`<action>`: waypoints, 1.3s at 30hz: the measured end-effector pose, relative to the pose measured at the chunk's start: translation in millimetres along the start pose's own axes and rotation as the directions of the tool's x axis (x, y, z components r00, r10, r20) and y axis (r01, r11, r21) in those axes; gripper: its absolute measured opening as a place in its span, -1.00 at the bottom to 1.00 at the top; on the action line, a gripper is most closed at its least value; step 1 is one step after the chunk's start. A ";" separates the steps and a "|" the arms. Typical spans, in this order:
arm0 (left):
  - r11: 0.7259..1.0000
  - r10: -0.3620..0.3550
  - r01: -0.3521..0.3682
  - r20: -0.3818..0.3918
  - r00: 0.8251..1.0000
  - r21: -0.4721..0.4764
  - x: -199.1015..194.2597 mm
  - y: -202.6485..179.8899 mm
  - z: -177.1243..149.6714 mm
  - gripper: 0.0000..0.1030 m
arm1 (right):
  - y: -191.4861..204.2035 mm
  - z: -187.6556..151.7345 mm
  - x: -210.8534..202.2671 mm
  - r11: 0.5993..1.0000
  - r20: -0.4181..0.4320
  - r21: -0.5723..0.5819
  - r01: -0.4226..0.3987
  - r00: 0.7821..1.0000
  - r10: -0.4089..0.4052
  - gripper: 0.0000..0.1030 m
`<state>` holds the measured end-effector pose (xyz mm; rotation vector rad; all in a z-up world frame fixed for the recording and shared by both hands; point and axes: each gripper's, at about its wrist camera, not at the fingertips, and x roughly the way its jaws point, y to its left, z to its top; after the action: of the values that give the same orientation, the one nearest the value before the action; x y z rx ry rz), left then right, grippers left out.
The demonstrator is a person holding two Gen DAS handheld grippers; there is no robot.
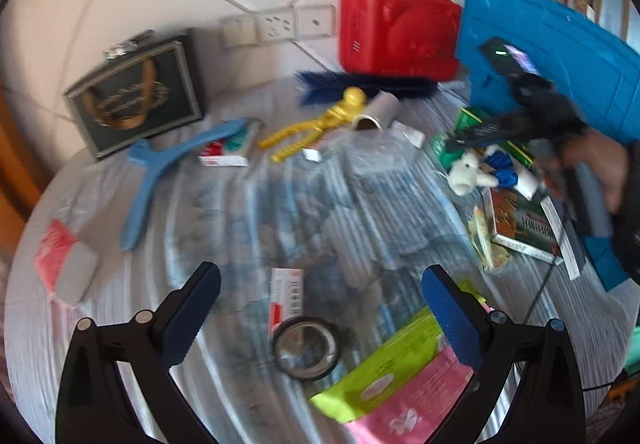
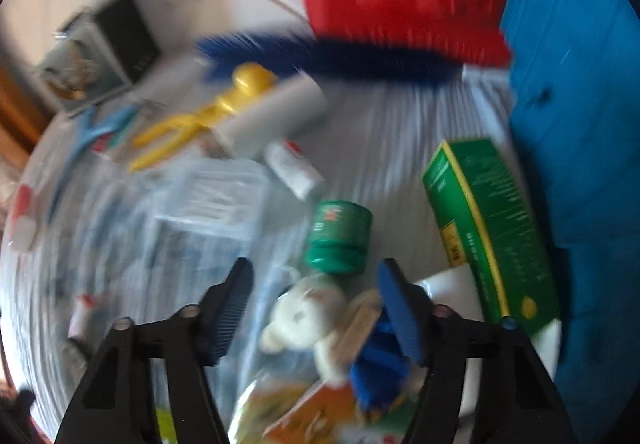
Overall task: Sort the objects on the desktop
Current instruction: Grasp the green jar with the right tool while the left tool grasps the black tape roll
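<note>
- A striped cloth (image 1: 280,204) is covering the table, with clutter spread across it.
- A blue bin (image 1: 560,56) is standing at the right edge, and a red case (image 1: 396,32) is sitting just beside it against the wall.
- A dark framed box (image 1: 136,92) is leaning against the wall at the far left.
- The left gripper (image 1: 320,316) is hanging with its jaws wide apart and holding nothing; a tape roll (image 1: 306,348) is lying on the cloth between them, untouched.
- The right gripper (image 2: 316,308) is pointing steeply down with its jaws apart, clamping nothing I can make out; the view is blurring.
- A green box (image 2: 492,228) is lying near the bin.
- A plush toy (image 2: 308,320) is lying between the right jaws, its blue part near the right pad.
- A green bottle (image 2: 340,236) is lying just beyond the toy.
</note>
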<state>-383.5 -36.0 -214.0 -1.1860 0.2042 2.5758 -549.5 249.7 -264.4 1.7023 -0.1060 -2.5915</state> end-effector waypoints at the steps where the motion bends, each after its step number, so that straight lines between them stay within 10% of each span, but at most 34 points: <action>1: 1.000 0.000 0.000 -0.014 1.000 0.012 8.9 -4.1 0.3 0.98 | -4.7 1.8 10.3 1.000 -0.011 0.017 -0.002 1.000 0.002 0.14; 5: 1.000 -0.021 0.022 -0.043 0.999 0.020 27.4 -11.8 2.4 0.98 | -13.8 2.3 44.5 1.000 -0.061 0.018 0.019 0.998 -0.018 -0.20; 16: 0.993 -0.010 0.020 -0.080 0.997 0.115 40.8 7.6 10.7 0.98 | -4.5 -5.0 12.0 0.997 0.102 -0.062 -0.056 0.993 0.062 -0.22; 23: 0.995 0.002 -0.016 -0.146 0.989 -0.095 55.9 52.6 -18.6 0.96 | 15.7 -4.6 -13.7 0.988 0.150 -0.072 -0.134 0.978 0.144 -0.21; 39: 0.994 -0.097 0.079 -0.254 0.962 -0.079 75.8 49.7 -39.5 0.10 | 46.9 -12.7 -25.4 0.974 0.147 -0.137 -0.178 0.969 0.198 -0.21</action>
<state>-417.9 -77.1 -297.1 -1.5186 0.1164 2.3641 -528.0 204.3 -242.4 1.3712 -0.1053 -2.5321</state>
